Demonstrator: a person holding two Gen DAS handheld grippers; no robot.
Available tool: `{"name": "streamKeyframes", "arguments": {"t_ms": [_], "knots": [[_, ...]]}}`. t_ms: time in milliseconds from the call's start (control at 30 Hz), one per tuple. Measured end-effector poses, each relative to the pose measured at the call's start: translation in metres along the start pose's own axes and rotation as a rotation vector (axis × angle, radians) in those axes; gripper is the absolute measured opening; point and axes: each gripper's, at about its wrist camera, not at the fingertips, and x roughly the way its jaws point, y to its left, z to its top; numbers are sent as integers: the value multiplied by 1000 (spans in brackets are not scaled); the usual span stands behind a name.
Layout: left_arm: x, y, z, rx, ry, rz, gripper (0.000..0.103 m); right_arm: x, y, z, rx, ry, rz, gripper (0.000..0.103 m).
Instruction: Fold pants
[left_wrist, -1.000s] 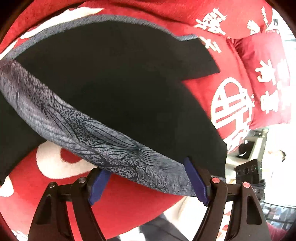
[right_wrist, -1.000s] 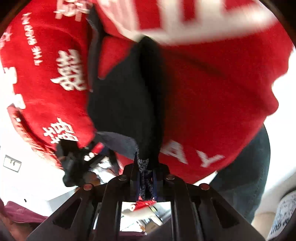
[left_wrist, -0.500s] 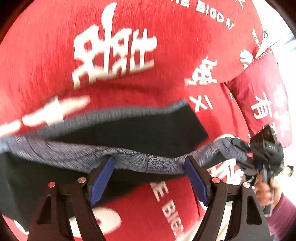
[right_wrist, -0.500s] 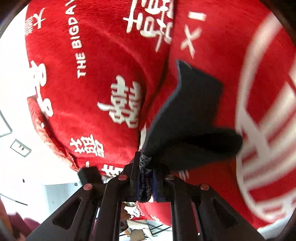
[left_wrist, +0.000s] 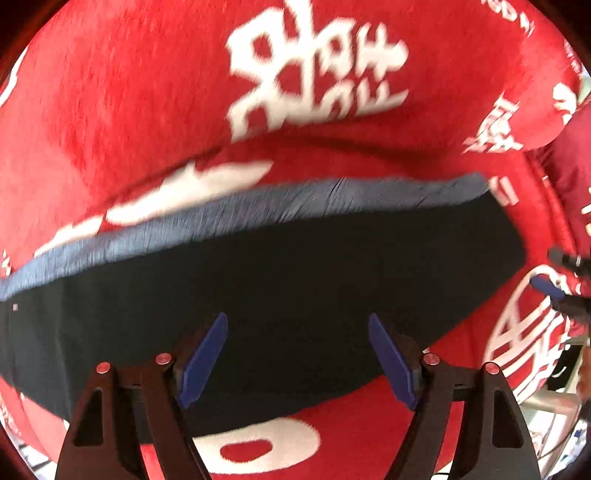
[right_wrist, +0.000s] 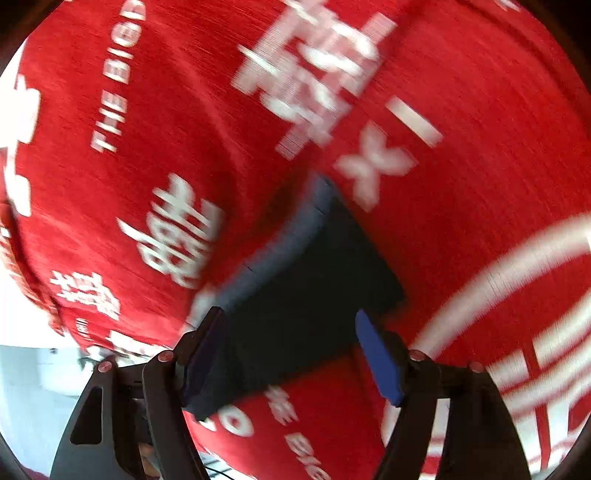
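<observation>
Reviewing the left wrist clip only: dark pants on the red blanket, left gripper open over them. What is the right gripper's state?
Observer: The right gripper is open, jaws wide apart, nothing clamped.
Reviewer: Where is it relative to the pants?
Observer: Over one end of the pants; dark cloth fills the gap between its jaws.
Reviewer: Which edge is near it?
Observer: The grey band runs up from its image-left jaw to a corner beside a white X print on the blanket.

Each gripper (left_wrist: 297, 356) (right_wrist: 290, 352) has black arms, blue finger pads, red screws.
</observation>
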Motion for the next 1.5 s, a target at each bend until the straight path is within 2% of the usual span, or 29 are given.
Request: {"name": "streamKeyframes", "arguments": {"t_ms": [100,200,300,400,433,533,600,667,700,733,800,833,1000,1067,1100,1167,1233,1267,1333,1400,1467,1500], "knots": [[10,2,-12,-10,29,20,80,21,-38,-20,107,52,-16,51],[8,1,-14,-11,20,31,80,33,-53,-17,157,8,31,32],[5,-1,-12,-7,5,34,80,35,-45,-10,136,-1,74,31],[9,-3,-9,-11,20,44,80,44,-43,-3,148,44,53,28],[12,-3,-10,-7,24,52,80,45,-46,-1,163,42,43,7],[23,-4,-18,13,37,87,81,33,-38,2,132,-1,71,7],[26,1,-23,-17,35,75,85,30,-30,-2,60,15,5,11],[25,4,-23,-29,44,67,85,29,-39,-8,67,39,-37,14],[25,5,-23,-32,45,67,85,29,-45,-11,86,51,-14,18],[25,5,-24,-28,46,68,85,27,-51,-14,109,58,18,24],[26,4,-24,-15,41,74,85,26,-62,-22,170,45,77,56],[27,5,-23,-14,39,75,85,29,-65,-24,192,41,102,59],[31,5,-22,-24,38,78,88,53,-64,-17,216,-10,196,52],[30,4,-21,-30,43,79,88,63,-59,-12,227,-14,197,33],[30,3,-20,-34,50,82,88,68,-59,-7,242,-3,170,12],[28,-1,-15,-30,52,87,88,62,-53,-1,251,-14,188,11],[28,-4,-15,-16,48,86,88,42,-36,1,146,-52,181,11],[31,-5,-16,-15,53,89,88,36,-31,2,109,-59,165,11],[38,-3,-16,-37,59,85,89,32,-36,4,69,-34,58,14],[35,-1,-12,-35,67,85,89,39,-56,6,135,19,-37,17],[25,3,-10,-15,51,112,89,26,-69,4,216,-13,-15,18],[17,7,-7,1,21,140,89,17,-67,2,204,-34,-44,23]]}}
